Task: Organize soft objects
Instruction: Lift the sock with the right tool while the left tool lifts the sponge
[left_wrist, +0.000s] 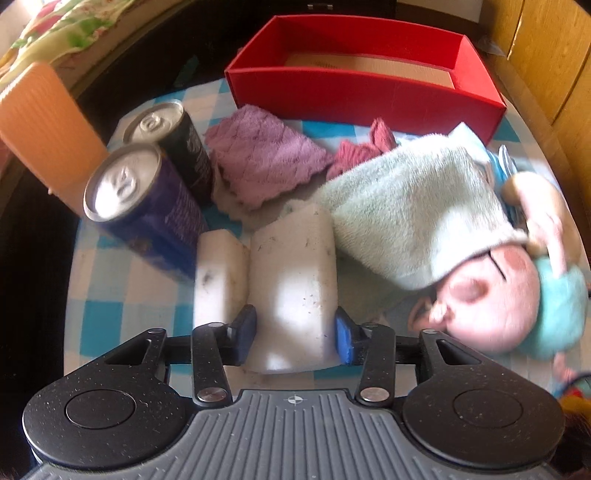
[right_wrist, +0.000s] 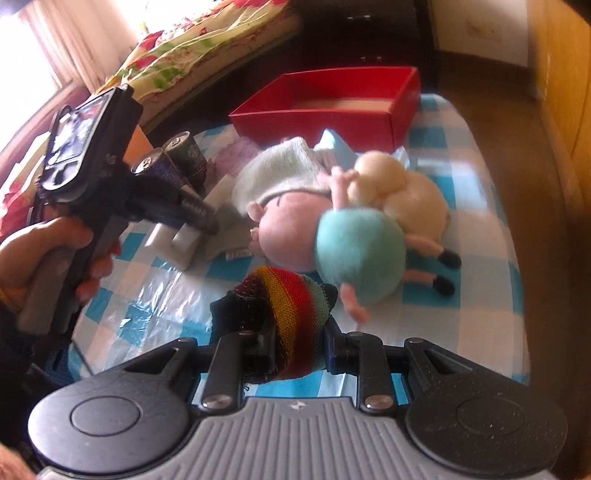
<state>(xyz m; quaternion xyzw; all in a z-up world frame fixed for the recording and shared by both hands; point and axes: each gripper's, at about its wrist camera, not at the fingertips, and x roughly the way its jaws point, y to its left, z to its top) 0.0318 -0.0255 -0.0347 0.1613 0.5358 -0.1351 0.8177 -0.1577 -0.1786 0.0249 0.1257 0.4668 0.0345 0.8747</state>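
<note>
Red box (left_wrist: 364, 94) with bare cardboard floor; left tool (left_wrist: 295, 332) pinching white sponge (left_wrist: 293, 291), right tool (right_wrist: 299, 350) pinching striped sock (right_wrist: 291, 314).

I see a blue-and-white checked tablecloth (left_wrist: 110, 295) under everything. The box (left_wrist: 362, 96) is bright red with a tan cardboard floor. Two white sponge blocks (left_wrist: 291, 280) carry dark specks. One cloth (left_wrist: 258, 155) is mauve with a quilted diamond pattern, another towel (left_wrist: 410, 206) pale mint. The plush toy (right_wrist: 295, 229) is pink with a teal body. My right gripper's knitted piece (right_wrist: 291, 314) has red, yellow, green and black stripes. One can (left_wrist: 147, 206) is dark blue.
</note>
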